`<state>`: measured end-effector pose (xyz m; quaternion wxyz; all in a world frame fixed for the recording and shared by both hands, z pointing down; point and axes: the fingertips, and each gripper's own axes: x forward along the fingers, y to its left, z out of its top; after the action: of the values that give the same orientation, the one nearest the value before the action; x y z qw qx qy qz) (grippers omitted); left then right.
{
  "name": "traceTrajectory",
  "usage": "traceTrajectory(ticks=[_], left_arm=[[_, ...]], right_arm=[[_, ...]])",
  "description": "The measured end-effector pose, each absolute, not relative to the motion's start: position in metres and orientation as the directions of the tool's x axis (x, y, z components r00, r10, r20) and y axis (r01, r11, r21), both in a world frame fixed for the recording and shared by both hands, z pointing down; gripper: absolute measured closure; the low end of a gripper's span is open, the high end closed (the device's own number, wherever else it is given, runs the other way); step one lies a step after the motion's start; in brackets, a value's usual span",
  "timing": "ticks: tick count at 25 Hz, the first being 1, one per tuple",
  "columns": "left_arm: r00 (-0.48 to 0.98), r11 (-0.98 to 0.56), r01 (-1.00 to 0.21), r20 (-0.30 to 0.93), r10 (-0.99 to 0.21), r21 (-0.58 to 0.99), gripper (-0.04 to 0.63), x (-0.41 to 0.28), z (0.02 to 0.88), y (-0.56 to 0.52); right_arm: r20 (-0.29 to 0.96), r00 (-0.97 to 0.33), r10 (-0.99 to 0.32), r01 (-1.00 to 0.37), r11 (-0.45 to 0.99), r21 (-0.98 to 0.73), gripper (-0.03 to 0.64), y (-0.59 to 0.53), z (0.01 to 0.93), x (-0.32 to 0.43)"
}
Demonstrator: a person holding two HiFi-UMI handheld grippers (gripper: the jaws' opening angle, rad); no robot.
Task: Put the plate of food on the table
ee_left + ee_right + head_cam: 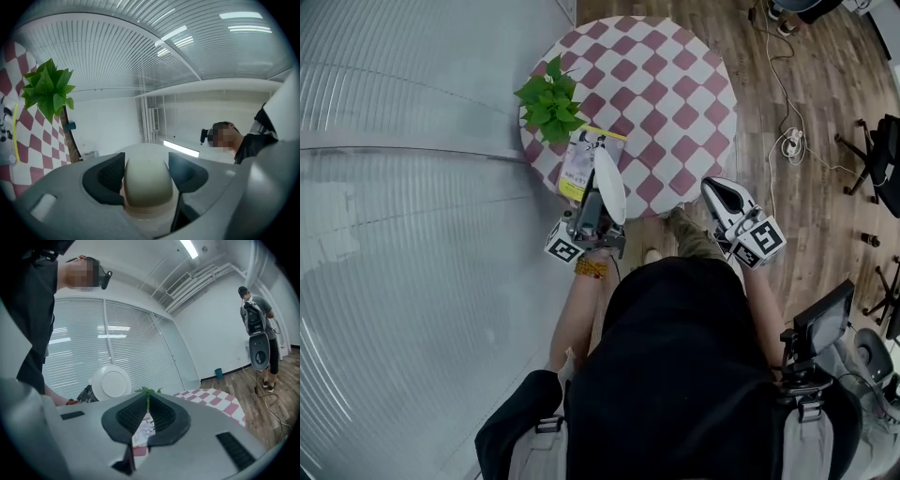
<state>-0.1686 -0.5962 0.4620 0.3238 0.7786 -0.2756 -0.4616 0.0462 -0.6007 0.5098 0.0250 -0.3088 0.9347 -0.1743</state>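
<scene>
Below, checkered table (675,103) (wood floor (811,220)), plate (610,184) clamped.

At the head view's centre the plate (610,185) stands nearly edge-on, so whether food lies on it cannot be told. It covers the booklet's (579,161) right edge. Low in the right gripper view, the right gripper (147,401) hides most of the plant (148,391).

We are wearing a black top (675,356) and olive trousers (701,246), and a beaded orange-yellow bracelet (591,269) is circling our left wrist. The left gripper (598,208) and right gripper (720,194) are showing pale grey shells and black ribbed pads (129,418), and each is carrying a cube (761,239) of black-and-white square markers.
</scene>
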Motion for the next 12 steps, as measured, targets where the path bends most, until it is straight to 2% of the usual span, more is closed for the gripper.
traceTrajectory(ticks=[5, 12], left_arm=[[0.445, -0.543, -0.32, -0.382, -0.81, 0.777, 0.305, -0.166, 0.471, -0.66], [0.509, -0.516, -0.537, -0.232, -0.829, 0.667, 0.306, -0.149, 0.48, -0.736]], right_arm=[[0.067, -0.776, -0.627, -0.604, 0.709, -0.365, 0.604, -0.63, 0.518, 0.07], [0.066, -0.742, -0.667, -0.638, 0.674, -0.372, 0.604, -0.664, 0.524, 0.101]])
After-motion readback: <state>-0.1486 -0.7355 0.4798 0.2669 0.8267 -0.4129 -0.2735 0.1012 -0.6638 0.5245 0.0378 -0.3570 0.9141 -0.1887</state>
